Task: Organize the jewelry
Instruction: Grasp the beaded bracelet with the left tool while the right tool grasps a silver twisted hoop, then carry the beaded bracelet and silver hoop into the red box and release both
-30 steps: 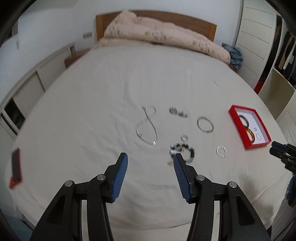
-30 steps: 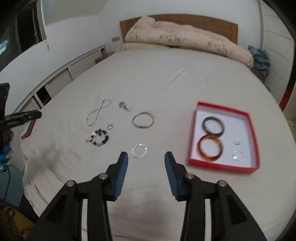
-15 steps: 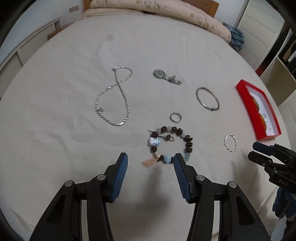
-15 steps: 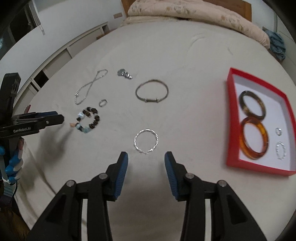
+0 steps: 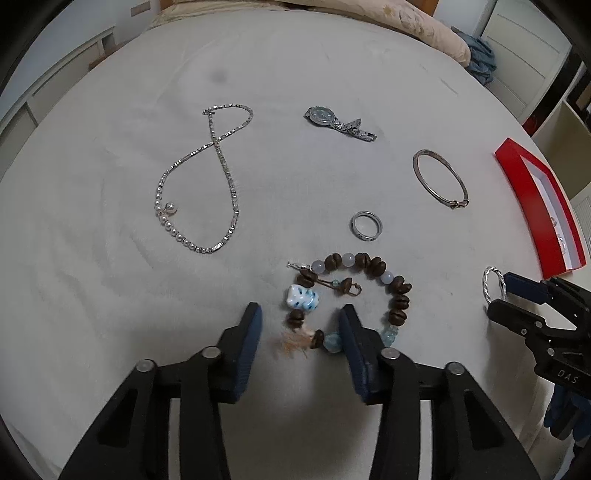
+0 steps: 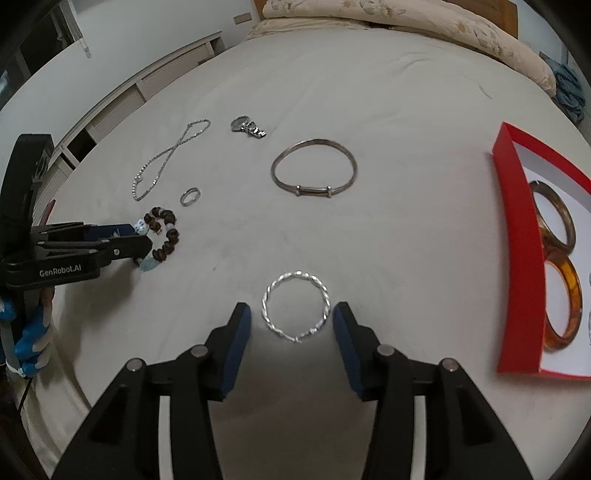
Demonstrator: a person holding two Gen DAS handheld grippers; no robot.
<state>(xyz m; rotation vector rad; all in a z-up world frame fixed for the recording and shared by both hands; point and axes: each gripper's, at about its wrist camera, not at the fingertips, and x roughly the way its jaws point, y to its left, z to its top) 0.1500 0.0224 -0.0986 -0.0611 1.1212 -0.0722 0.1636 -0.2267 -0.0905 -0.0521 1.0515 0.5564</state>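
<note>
Jewelry lies on a white bed sheet. My left gripper (image 5: 300,325) is open, low over the near part of a brown and pale-blue beaded bracelet (image 5: 373,266), also seen in the right wrist view (image 6: 167,236). My right gripper (image 6: 291,325) is open with a twisted silver bracelet (image 6: 295,306) lying between its fingertips; the bracelet also shows in the left wrist view (image 5: 494,285). A red tray (image 6: 517,236) at the right holds two amber bangles (image 6: 565,295) and small silver pieces.
A silver chain necklace (image 5: 207,177), a wristwatch (image 5: 338,120), a plain silver bangle (image 5: 439,179) and a small ring (image 5: 365,226) lie further back on the sheet. A folded duvet (image 6: 406,22) and headboard are at the far end.
Both grippers have moved forward and down toward the sheet. The left now straddles the beaded bracelet; the right now straddles the twisted silver bracelet. Both stay open.
</note>
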